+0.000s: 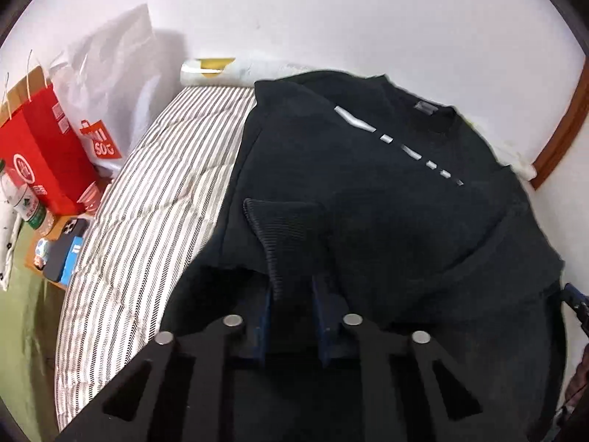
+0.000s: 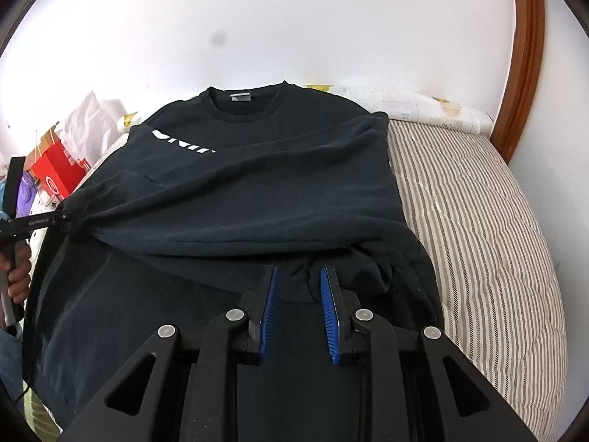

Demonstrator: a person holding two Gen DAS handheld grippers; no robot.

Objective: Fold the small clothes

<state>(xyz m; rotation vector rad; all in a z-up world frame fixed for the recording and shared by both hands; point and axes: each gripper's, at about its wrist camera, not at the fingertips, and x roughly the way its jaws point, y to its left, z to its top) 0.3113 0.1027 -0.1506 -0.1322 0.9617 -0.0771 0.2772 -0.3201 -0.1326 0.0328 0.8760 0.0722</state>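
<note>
A bed [image 2: 478, 228] with a grey-and-white striped quilt fills the scene, set against a white wall [image 2: 257, 29] with a curved brown wooden frame [image 2: 522, 59] at its right end. Spread across the middle of the bed lies a dark navy sweatshirt [image 2: 265, 191], its round neckline toward the wall, a small grey label inside the collar and white printed lettering across the chest. The right sleeve is drawn over the chest in a long diagonal band toward the left, hiding part of the lettering. Its ribbed cuff [image 1: 283, 235] is seen in the left wrist view.

The left gripper [image 1: 292, 287] has its jaws closed tightly on that ribbed cuff, which stands up between the dark pads; in the right wrist view the same gripper appears at the far left edge with cloth bunched in its tip. The right gripper [image 2: 299, 283] hangs low over the near part of the sweatshirt. Its jaws stand partly open, blue ribbed pads [image 2: 270, 309] apart, with a rumpled fold of dark fabric lying in the gap; the pads are not pressed on it.

Beside the bed, at left, stand a red paper bag [image 1: 44, 154] and a white plastic bag [image 1: 110, 84] with red print. Below them sit a green-labelled bottle [image 1: 31, 210] and a phone [image 1: 73, 226].
</note>
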